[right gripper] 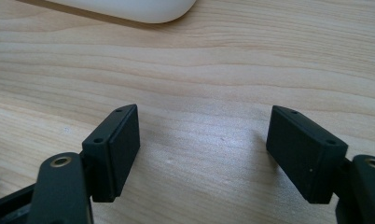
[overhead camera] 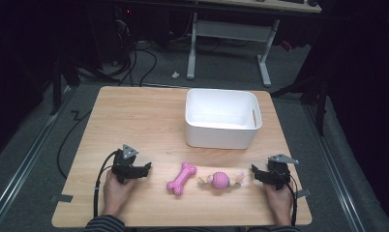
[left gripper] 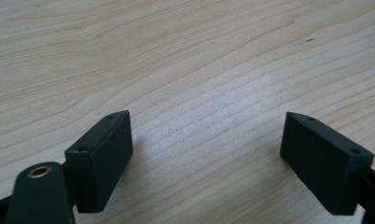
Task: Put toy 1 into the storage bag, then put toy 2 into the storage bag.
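Resting near the front edge of the wooden table point(overhead camera: 134, 116): left gripper point(overhead camera: 143, 169), jaws spread wide, empty; right gripper point(overhead camera: 257, 173), likewise released. Between them lie a pink bone toy point(overhead camera: 181, 178) and, just right of it, a pink ball rope toy point(overhead camera: 220, 180). White bin point(overhead camera: 220, 130) stands farther back, right of centre.

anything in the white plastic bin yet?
No, the high view shows the white plastic bin bare inside, while the pink bone-shaped toy and the pink ball on a rope lie on the wooden table.
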`<action>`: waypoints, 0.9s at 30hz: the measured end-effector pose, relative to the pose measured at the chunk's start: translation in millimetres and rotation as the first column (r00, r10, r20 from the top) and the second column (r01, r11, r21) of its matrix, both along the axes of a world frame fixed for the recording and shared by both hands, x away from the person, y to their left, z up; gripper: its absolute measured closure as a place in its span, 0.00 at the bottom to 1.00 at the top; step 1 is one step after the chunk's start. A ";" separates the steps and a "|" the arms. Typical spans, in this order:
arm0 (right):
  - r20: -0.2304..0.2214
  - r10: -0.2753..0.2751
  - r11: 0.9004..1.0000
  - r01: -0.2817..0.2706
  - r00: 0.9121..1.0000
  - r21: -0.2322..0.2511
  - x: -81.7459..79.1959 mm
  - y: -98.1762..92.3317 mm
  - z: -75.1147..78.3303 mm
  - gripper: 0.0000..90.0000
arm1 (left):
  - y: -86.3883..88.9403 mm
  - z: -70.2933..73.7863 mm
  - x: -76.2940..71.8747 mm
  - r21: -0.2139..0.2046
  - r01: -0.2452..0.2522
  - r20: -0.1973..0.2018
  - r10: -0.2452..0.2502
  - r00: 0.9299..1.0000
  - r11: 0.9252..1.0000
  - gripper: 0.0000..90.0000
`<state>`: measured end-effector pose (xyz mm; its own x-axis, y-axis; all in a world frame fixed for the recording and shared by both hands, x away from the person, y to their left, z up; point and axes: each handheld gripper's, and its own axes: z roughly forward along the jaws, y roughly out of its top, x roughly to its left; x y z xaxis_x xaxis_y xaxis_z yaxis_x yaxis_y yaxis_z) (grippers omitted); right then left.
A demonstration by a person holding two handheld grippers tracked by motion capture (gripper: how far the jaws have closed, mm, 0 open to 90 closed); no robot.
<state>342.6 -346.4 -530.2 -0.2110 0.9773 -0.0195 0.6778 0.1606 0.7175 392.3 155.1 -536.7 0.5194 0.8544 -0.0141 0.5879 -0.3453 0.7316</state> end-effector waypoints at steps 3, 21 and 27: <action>0.002 0.002 1.000 -0.002 1.000 0.001 -0.1 0.1 -0.1 0.29 | 0.0 0.0 0.0 0.000 0.000 0.000 0.000 1.000 1.000 0.19; 0.001 0.003 1.000 -0.003 1.000 0.003 -0.3 0.2 -0.1 0.29 | -0.5 0.0 0.7 0.001 0.004 -0.001 -0.004 1.000 1.000 0.19; -0.001 0.008 1.000 -0.008 1.000 -0.001 -0.3 0.3 0.1 0.29 | -1.1 0.1 0.7 0.005 0.001 -0.004 -0.001 1.000 1.000 0.17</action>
<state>342.3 -346.2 -530.1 -0.2189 0.9755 -0.0201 0.6775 0.1668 0.7163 393.1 154.1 -536.7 0.5202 0.8540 -0.0114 0.5902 -0.3498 0.7276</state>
